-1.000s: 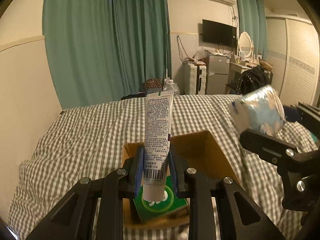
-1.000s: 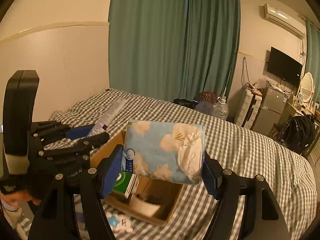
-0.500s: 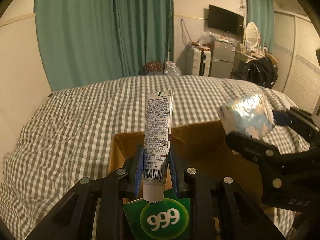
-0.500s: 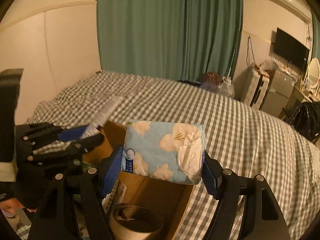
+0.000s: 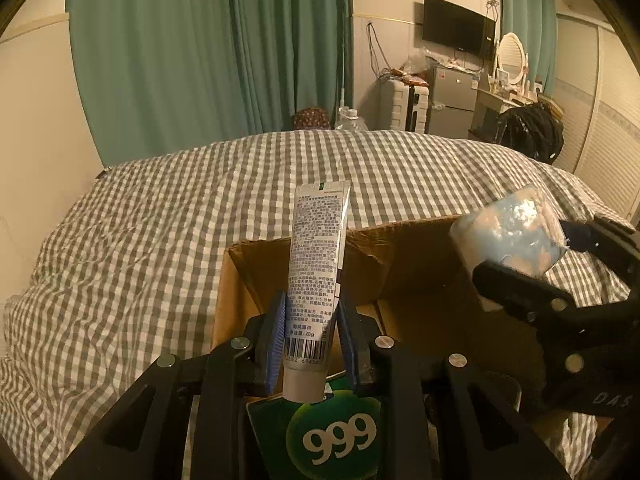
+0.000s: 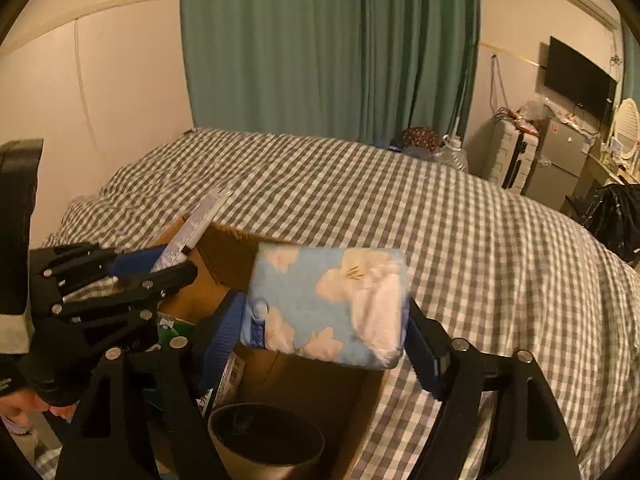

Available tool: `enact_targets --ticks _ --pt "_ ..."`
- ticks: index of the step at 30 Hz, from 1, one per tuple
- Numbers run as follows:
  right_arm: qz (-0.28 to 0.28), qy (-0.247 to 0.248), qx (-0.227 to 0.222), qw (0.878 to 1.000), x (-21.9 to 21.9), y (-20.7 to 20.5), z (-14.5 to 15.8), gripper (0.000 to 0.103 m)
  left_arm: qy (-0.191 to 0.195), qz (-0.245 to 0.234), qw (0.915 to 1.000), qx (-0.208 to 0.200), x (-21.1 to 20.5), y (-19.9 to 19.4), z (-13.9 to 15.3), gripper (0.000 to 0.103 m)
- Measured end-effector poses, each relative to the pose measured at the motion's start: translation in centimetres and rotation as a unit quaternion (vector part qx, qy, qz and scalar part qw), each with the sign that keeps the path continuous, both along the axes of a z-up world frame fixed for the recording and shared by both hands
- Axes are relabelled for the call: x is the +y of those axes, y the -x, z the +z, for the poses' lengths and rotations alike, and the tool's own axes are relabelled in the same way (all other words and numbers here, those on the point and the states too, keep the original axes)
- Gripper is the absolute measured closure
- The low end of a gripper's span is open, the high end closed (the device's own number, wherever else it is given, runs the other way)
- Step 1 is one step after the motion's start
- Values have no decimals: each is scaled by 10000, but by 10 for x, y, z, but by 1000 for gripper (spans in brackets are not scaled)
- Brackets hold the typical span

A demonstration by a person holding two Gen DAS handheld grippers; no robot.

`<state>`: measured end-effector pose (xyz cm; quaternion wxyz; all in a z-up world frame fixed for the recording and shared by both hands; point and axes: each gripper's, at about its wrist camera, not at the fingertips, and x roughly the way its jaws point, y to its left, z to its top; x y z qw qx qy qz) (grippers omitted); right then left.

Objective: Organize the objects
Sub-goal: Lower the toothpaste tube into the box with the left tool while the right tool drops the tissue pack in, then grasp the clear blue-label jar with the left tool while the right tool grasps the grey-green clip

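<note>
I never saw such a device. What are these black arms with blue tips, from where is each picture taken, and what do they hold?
They are hand-held tongs, one in each of a person's hands, each with a camera looking along its fingers. In the left camera's picture the left tongs grip a tube. In the right camera's picture the right tongs grip a blue flowered tissue pack. Both hang over an open cardboard box on a checked bed. The box holds a green 999 carton and a dark bowl.

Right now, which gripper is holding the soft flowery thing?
The right gripper: it squeezes the blue flowered tissue pack. The left gripper holds a thin white tube instead.
</note>
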<state>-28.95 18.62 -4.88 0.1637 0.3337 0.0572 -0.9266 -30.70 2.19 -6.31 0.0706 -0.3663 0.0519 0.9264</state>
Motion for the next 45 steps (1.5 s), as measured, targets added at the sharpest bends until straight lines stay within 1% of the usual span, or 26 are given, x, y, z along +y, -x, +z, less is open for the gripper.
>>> enact_targets --ticks 1,2,4,9,11,14,18,21,24,25,26,28,30,33,35,39,41,45 --pt "-30 24 63 10000 2 -3 5 20 7 -7 10000 11 0 -2 2 66" --pt "-56 39 118 9999 3 -6 10 18 38 14 10000 50 0 -6 5 48" --pt "-87 72 227 9997 7 -15 22 16 88 102 9997 218 0 -14 16 33" --pt "-176 144 561 9982 15 -44 59 16 66 285 9988 388 -5 -31 40 29" --pt "-204 135 680 9974 17 -58 74 16 38 374 9980 507 -6 -43 55 22" --pt "-199 118 850 9961 20 -80 96 16 8 410 9967 699 -5 -64 76 17" --pt "-247 132 1127 9932 26 -112 124 16 54 542 9942 926 -4 -97 96 12" --pt "-261 144 1277 9914 28 -135 137 13 44 631 9926 1035 -6 -117 105 11" --pt "-238 125 1359 9904 29 -157 146 12 -17 717 9916 1075 -7 -137 112 10" --pt "-234 122 1385 9900 31 -163 148 12 -14 741 9913 1089 -7 -145 114 9" --pt "-222 123 1420 9895 32 -171 151 12 3 755 9910 1102 -6 -150 116 5" --pt "-199 120 1453 9891 32 -182 152 11 63 759 9900 1186 -5 -162 118 0" --pt "-164 119 1482 9887 37 -197 151 11 124 763 9886 1289 -4 -175 120 0" --pt "-99 122 1470 9890 38 -208 149 11 237 795 9884 1271 -1 -188 116 0" --pt "-39 74 1431 9897 40 -212 142 10 297 846 9880 1255 -2 -196 110 0" --pt "47 -63 1298 9915 41 -222 117 10 269 886 9903 1036 -3 -208 88 0" --pt "80 -101 1199 9927 41 -225 101 10 350 913 9915 855 0 -210 70 0" --pt "140 -257 920 9953 36 -225 60 10 442 1024 9925 497 -1 -207 34 0"
